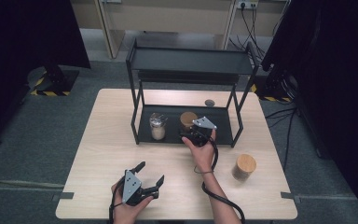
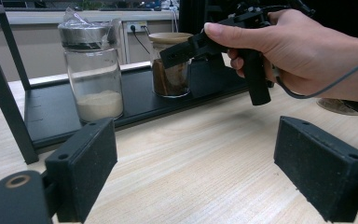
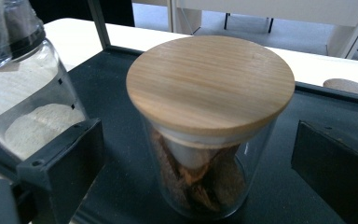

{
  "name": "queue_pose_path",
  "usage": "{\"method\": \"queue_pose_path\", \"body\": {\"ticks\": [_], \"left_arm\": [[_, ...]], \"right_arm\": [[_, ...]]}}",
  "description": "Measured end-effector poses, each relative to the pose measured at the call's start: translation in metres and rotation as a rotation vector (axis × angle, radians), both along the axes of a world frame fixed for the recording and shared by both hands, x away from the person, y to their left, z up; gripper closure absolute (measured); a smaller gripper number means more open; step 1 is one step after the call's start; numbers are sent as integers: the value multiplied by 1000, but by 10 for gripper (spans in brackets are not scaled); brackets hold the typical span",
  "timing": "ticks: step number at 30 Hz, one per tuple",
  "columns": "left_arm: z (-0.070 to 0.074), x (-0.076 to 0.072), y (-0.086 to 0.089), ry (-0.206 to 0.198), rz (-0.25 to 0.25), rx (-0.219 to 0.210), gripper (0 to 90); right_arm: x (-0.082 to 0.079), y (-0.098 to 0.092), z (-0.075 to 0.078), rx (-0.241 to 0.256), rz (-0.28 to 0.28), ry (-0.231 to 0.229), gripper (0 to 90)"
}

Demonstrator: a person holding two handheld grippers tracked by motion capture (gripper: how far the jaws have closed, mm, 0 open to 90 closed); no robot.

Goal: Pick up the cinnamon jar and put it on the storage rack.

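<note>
Nearest, the left gripper (image 1: 150, 178) rests low over the bare front of the counter (image 1: 102, 154), its fingers spread wide around nothing. Farther on, the right gripper (image 1: 186, 134) reaches onto the black rack's (image 1: 189, 60) bottom shelf, fingers apart either side of the wooden-lidded jar (image 3: 205, 126), not touching it. Beside that stands a metal-lidded jar (image 1: 158, 125) of pale powder.

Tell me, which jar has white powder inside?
The metal-lidded jar at the shelf's left. The other two jars have wooden lids and brown contents.
</note>
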State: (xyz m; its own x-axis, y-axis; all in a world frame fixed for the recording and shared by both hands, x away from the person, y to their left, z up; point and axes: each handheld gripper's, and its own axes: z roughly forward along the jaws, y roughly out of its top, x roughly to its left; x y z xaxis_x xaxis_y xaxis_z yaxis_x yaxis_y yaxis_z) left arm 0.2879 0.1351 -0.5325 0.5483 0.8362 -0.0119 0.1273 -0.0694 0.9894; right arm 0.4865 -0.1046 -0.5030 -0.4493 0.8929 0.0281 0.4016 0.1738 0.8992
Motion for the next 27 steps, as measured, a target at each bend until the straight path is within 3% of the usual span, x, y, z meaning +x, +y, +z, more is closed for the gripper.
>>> {"method": "queue_pose_path", "body": {"ticks": [27], "left_arm": [[0,0,0,1,1,0,127]], "right_arm": [[-19,-9,11,6,45,7,34]]}}
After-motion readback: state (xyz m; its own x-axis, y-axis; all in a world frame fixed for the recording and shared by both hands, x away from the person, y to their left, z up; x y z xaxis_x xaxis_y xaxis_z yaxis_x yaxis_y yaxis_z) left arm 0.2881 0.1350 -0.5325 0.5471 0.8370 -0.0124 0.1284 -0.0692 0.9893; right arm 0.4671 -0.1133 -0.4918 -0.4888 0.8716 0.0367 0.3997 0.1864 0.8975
